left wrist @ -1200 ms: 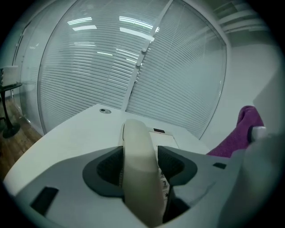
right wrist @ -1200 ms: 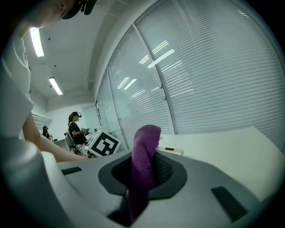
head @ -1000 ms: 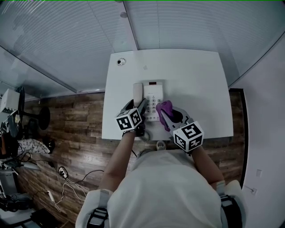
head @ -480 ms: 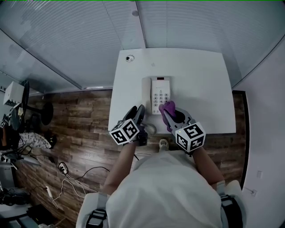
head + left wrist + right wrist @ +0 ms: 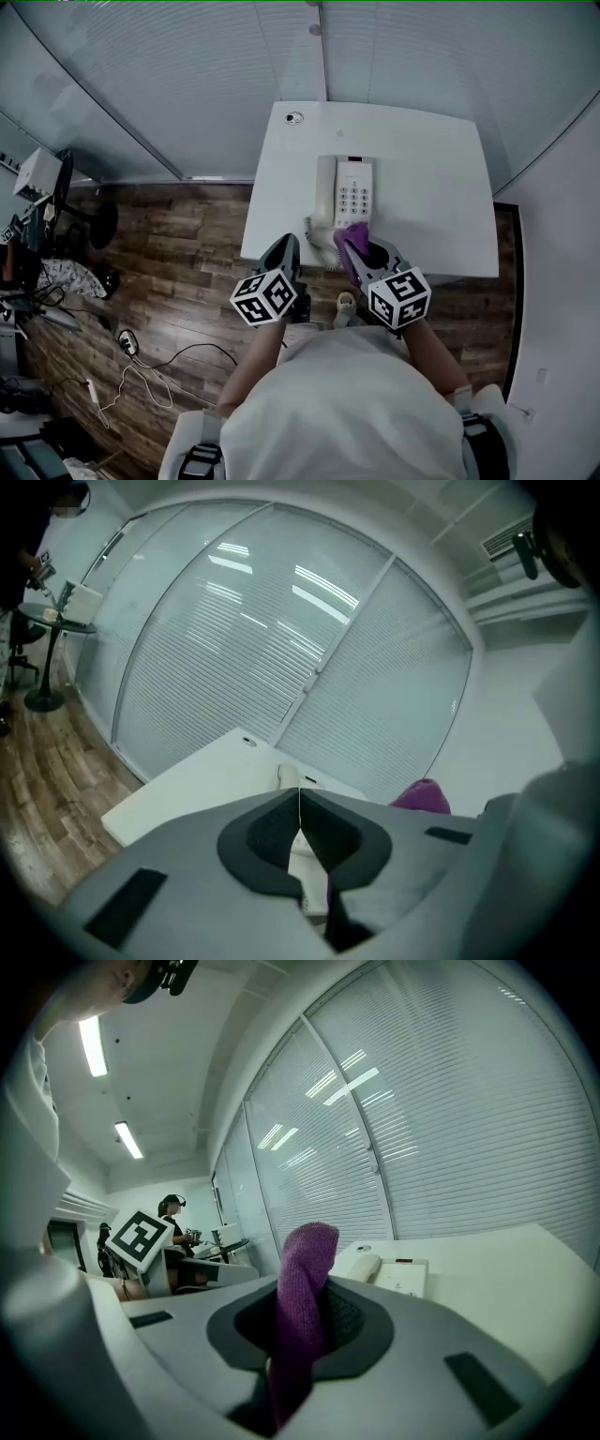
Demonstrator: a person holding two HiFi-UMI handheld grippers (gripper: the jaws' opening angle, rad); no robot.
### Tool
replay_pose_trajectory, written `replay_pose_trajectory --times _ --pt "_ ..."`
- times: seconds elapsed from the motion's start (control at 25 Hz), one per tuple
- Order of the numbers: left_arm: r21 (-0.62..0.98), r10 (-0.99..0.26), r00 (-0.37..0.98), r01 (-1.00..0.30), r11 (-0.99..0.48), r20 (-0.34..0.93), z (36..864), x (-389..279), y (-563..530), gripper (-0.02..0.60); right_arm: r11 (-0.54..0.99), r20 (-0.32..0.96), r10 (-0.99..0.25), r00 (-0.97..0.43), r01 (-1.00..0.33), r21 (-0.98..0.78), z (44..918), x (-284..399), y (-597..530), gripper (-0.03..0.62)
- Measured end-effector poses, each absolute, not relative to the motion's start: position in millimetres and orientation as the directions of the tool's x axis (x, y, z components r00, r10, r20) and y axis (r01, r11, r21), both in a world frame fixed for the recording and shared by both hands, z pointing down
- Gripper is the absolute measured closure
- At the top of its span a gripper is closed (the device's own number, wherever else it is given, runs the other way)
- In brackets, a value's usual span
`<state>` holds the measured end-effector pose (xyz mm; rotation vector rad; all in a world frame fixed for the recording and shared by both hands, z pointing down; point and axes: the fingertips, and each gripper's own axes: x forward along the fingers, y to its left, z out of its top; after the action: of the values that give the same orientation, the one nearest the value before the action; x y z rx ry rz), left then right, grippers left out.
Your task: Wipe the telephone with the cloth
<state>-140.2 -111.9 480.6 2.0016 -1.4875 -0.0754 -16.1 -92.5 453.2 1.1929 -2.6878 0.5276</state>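
Note:
The white telephone (image 5: pixel 353 199) lies on the white table (image 5: pixel 431 178), its handset (image 5: pixel 325 193) in the cradle on the left and the coiled cord (image 5: pixel 322 244) at the near edge. My right gripper (image 5: pixel 361 246) hangs over that near edge, just short of the phone, shut on a purple cloth (image 5: pixel 351 238) that sticks up between the jaws (image 5: pixel 305 1307). My left gripper (image 5: pixel 284 251) is off the table's front left, over the floor; its jaws have just been closing and now meet with nothing between them (image 5: pixel 300 813). The telephone (image 5: pixel 292 778) shows beyond them.
A round grommet (image 5: pixel 294 118) sits in the table's far left corner. Glass walls with blinds stand behind the table. Wood floor with loose cables (image 5: pixel 141 361) lies at the left. Another person (image 5: pixel 173 1215) sits at a desk far off.
Both grippers have drawn back from the phone toward me. The left gripper came away from the handset and off the table edge, and its jaws have shut. The cloth stays in the right gripper.

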Motion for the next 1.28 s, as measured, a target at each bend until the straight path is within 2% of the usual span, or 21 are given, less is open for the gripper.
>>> replay_pose_trajectory --times 0.44,0.8,1.28 --pt "0.537 -0.844 0.420 -0.821 -0.195 0.335 490 -153 -34 0.561 0.608 0.293 -0.689 -0.663 -0.749 -0.264 460 -37 -19 0.534" --pt "0.529 -0.809 0.472 -0.813 -0.245 0.350 489 -154 30 0.561 0.646 0.311 -0.643 -0.700 -0.714 -0.271 465 -61 35 0.534" --pt "0.543 -0.821 0.447 -0.814 -0.209 0.354 489 -168 80 0.561 0.705 0.284 -0.598 -0.750 -0.660 -0.259 455 -85 72 0.534"
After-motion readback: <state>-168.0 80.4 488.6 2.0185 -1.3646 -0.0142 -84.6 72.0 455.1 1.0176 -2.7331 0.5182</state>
